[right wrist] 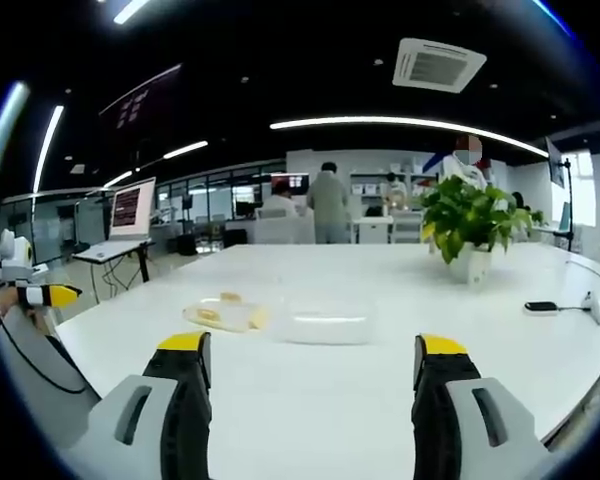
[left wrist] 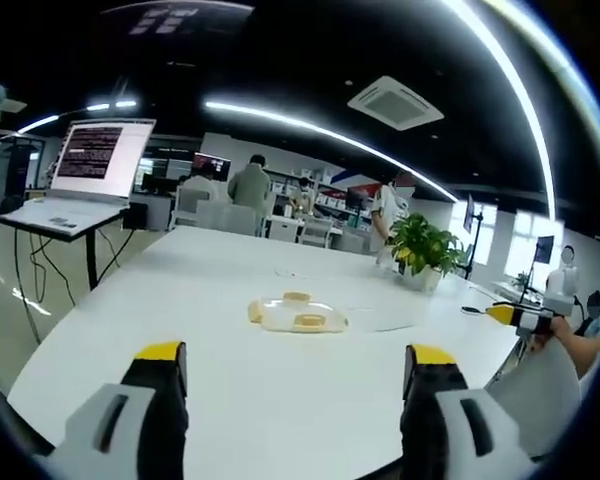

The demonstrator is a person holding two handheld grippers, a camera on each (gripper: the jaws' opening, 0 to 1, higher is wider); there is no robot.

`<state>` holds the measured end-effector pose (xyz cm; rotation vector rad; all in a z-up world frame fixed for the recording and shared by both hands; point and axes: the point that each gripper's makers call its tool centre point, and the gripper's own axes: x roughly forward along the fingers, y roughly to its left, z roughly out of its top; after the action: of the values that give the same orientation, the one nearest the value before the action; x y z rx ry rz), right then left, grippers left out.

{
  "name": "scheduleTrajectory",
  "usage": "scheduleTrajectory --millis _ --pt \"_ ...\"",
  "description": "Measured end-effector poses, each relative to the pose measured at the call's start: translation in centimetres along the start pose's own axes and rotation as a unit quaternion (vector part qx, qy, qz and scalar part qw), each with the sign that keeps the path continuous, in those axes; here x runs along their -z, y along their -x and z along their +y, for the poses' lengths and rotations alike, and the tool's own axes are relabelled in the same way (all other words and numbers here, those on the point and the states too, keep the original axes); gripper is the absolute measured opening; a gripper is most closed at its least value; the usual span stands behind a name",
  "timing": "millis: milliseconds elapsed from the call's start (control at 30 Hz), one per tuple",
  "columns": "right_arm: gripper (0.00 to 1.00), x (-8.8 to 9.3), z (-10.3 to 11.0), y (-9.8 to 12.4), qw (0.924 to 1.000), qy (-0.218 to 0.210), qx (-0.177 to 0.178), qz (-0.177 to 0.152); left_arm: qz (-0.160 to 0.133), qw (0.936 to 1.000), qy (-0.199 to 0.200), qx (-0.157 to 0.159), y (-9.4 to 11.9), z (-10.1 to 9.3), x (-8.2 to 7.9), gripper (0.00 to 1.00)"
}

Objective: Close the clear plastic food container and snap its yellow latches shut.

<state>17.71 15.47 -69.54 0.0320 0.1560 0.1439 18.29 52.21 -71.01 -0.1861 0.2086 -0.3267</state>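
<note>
The clear plastic food container lies on the white table, with yellow latches showing on its sides. In the right gripper view the container sits left of centre, and its clear lid lies flat to its right. My left gripper is open, well short of the container, with nothing between its yellow-tipped jaws. Just as far back from it, my right gripper also stands open and empty. Each gripper shows in the other's view: the right gripper held in a hand, the left gripper at the far left.
A potted plant stands on the table's far right, with a dark phone and cable near it. A laptop on a stand is off the table's left. People and chairs are at the back of the room.
</note>
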Motion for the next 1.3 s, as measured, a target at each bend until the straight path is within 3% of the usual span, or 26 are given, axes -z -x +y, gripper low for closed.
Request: scheduleTrajectory --millis 633,1300 --pt "0.81 0.14 -0.43 0.17 1.0000 -0.001 0.009 0.000 -0.012 0.9999 0.000 -0.003 0.29 0.17 -0.35 0.88" --pt "0.75 0.92 0.23 -0.19 0.9996 0.005 -0.017 0.023 0.016 0.9997 -0.009 -0.014 0.06 0.52 0.45 0.85"
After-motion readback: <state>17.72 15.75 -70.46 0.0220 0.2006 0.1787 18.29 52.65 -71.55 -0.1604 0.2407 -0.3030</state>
